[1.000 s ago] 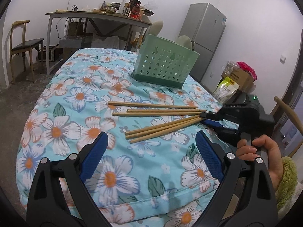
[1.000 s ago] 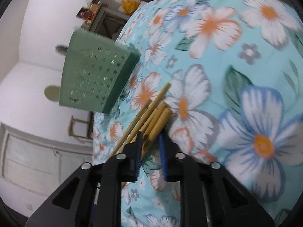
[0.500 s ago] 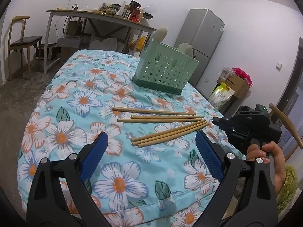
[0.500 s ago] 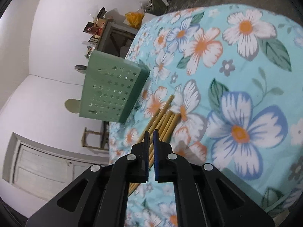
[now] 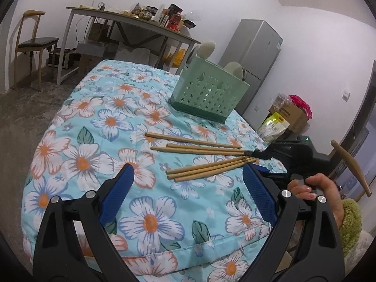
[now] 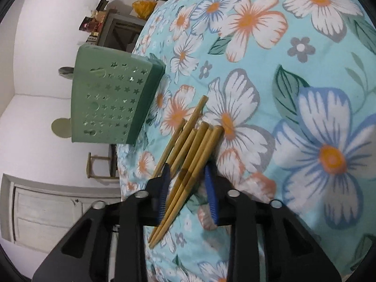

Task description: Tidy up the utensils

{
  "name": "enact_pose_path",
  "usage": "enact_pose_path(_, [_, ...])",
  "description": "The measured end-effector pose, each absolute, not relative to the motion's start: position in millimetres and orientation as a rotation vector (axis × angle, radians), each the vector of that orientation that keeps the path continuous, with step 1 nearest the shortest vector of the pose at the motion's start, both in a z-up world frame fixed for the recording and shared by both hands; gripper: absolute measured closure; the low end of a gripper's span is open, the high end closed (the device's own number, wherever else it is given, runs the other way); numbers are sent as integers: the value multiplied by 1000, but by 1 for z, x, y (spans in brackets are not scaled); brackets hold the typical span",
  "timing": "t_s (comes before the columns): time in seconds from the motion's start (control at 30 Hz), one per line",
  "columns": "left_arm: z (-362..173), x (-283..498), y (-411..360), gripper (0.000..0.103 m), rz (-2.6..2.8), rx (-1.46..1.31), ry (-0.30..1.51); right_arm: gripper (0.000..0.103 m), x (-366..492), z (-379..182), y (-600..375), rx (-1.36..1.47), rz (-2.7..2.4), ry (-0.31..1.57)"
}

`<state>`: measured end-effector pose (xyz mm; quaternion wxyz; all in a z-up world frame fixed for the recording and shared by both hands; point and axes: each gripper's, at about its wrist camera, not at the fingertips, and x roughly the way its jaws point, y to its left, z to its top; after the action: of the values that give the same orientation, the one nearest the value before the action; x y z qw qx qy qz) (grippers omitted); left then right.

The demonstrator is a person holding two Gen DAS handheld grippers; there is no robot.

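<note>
Several wooden chopsticks lie on the floral tablecloth, fanned out with their thin tips to the right. A green perforated utensil basket stands behind them. My right gripper is open, its blue pads on either side of the thin ends of the lower chopsticks; it also shows in the left wrist view. My left gripper is open and empty, hovering above the cloth in front of the chopsticks. The basket shows in the right wrist view too.
The table's front edge is just under the left gripper. Behind stand a cluttered desk, a chair, a grey fridge and boxes on the floor at the right.
The right gripper was shut and drawn back from the chopsticks half a second ago; it has opened and moved forward around their tips. The left gripper stayed open and shifted slightly.
</note>
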<state>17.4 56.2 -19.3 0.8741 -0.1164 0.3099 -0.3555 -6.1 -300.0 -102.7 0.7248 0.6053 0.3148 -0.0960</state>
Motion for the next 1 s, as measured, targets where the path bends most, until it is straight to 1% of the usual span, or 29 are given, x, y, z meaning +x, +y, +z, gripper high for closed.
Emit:
enact_pose_path(0.03, [-18, 17, 58, 13, -740, -244, 642, 91, -6, -105, -300, 1350, -205, 689])
enact_pose_path(0.1, [-17, 16, 61, 13, -728, -244, 642, 92, -9, -108, -301, 1376, -175, 673])
enact_pose_path(0.27, [-10, 11, 66, 13, -696, -248, 628, 94, -19, -99, -299, 1375, -97, 629])
enact_pose_path(0.53, [-1, -4, 77, 13, -629, -238, 611, 96, -40, -55, -307, 1290, 42, 528])
enact_pose_path(0.67, [2, -13, 76, 13, -602, -211, 609, 96, -56, -48, -316, 1296, 111, 486])
enact_pose_path(0.77, [5, -15, 72, 19, -592, -201, 613, 96, -66, -50, -328, 1326, 153, 468])
enact_pose_path(0.93, [12, -19, 63, 23, -583, -182, 612, 96, -76, -54, -341, 1344, 188, 468])
enact_pose_path(1.0, [13, -20, 58, 26, -586, -171, 614, 96, -74, -56, -343, 1363, 223, 469])
